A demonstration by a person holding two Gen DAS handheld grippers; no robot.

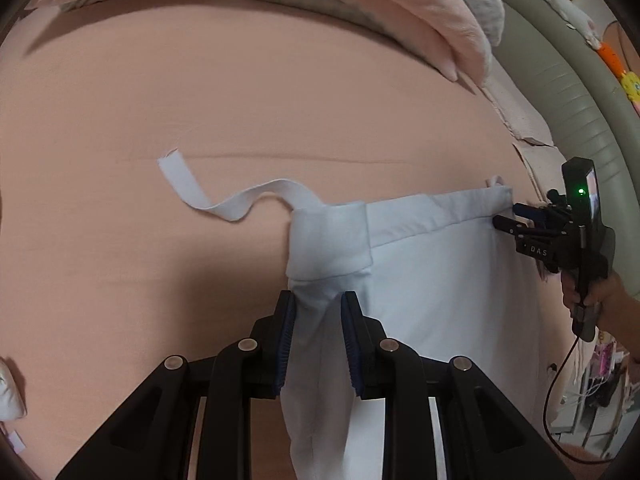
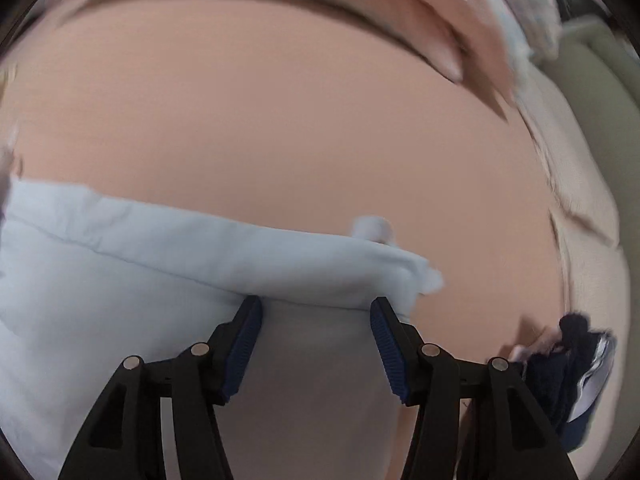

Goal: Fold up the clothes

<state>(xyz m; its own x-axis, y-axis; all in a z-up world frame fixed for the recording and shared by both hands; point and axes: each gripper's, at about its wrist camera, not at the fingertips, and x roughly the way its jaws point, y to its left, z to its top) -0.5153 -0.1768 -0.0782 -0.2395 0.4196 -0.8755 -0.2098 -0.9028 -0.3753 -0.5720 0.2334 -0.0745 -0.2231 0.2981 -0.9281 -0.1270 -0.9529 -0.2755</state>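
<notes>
- Across the lower middle and right of the left wrist frame, a pale blue-white garment [image 1: 420, 264] lies on a peach bedsheet [image 1: 200, 100]; its banded edge runs left to right, from a bunched corner at centre to a far corner at the right.
- 1 loose white strap [image 1: 224, 204] trails from that bunched corner toward the upper left of the frame and ends flat on the sheet.
- The cloth looks smooth and thin, with a stitched band along its upper edge and a fold near the centre.
- The left gripper [image 1: 318, 300] sits at bottom centre, its 2 blue-padded fingers a little apart with a gathered fold of the garment between them and the cloth pulled into a narrow neck.
- The right gripper [image 2: 316, 306] has its fingers spread wide at the band's edge; whether it grips the cloth, I cannot tell.
- A pink quilt [image 1: 400, 12] lies along the top of the frame.
- A dark bundle of clothing [image 2: 576, 364] sits at the right edge of the right wrist frame.
</notes>
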